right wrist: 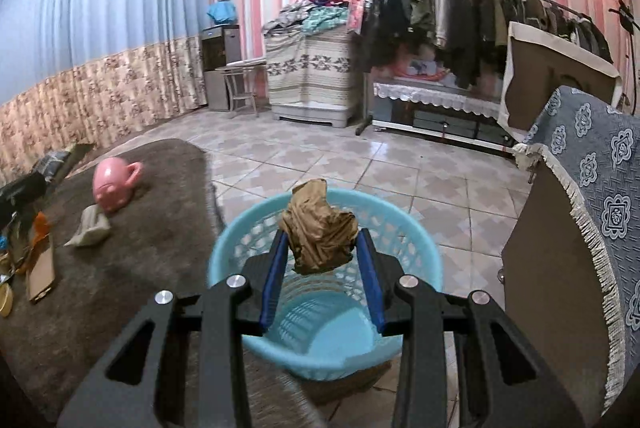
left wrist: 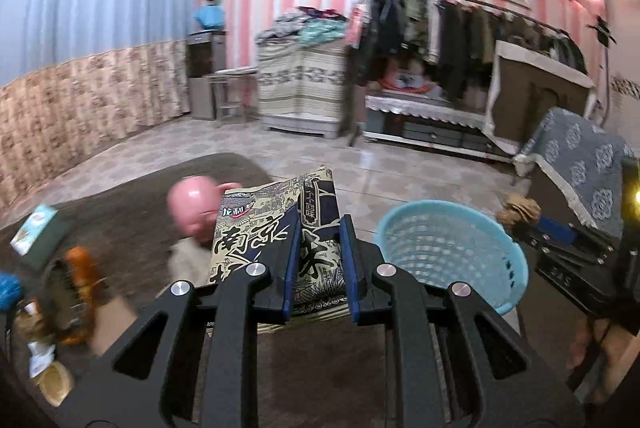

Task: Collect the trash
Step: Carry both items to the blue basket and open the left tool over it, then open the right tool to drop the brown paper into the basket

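Nothing seems binned yet—the blue basket [right wrist: 324,312] looks empty, right gripper [right wrist: 323,260] clamped on brown paper [right wrist: 320,232] above it, left gripper [left wrist: 320,260] clamping a printed packet [left wrist: 276,228]—rug litter at nine o'clock [right wrist: 40,260] remains.

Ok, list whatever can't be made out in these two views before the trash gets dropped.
- Left wrist view: the pink ceramic pig-shaped pot is motion-blurred and partly behind the printed snack packet in the left gripper.
- Left wrist view: clutter at the left edge is smeared, unidentifiable.
- Right wrist view: the crumpled brown paper wad in the right gripper hides part of the light blue plastic basket rim.
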Demonstrator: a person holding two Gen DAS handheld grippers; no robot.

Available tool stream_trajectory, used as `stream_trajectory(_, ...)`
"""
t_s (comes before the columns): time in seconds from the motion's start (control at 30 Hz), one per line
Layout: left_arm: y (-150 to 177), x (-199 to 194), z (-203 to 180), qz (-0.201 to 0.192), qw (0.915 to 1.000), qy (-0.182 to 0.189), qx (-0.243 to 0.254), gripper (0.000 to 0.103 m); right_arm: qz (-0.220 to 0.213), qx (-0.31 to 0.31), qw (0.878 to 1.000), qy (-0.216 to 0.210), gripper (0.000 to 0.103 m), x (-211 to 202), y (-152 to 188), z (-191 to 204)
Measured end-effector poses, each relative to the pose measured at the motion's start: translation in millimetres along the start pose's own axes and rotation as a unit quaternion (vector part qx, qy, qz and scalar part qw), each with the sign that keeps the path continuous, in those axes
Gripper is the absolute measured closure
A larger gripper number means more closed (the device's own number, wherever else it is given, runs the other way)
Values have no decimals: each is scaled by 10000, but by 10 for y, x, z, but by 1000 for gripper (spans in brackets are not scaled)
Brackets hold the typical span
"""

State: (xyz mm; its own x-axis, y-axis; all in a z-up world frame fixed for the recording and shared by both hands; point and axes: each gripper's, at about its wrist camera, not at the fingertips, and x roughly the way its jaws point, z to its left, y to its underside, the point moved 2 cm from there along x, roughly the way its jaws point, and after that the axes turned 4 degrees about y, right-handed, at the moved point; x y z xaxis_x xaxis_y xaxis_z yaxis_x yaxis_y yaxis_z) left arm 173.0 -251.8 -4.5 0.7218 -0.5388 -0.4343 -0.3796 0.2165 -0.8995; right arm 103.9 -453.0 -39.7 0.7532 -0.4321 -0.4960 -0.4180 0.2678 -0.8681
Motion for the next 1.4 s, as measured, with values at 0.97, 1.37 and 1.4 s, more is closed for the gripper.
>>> stream_trajectory(0.97,-17,1180,-607,46,9996,264,30,11,401,725,9955,451,67,380,184,-505)
stream_trajectory(1.37,-32,1018,-39,-90,9980,-595,-213,5,503,700,9960,241,65,569,265,-122)
stream_trajectory(1.4,-36,1022,-2,-86,9977,-620,-268,5,485,693,9961,241,65,574,268,-98)
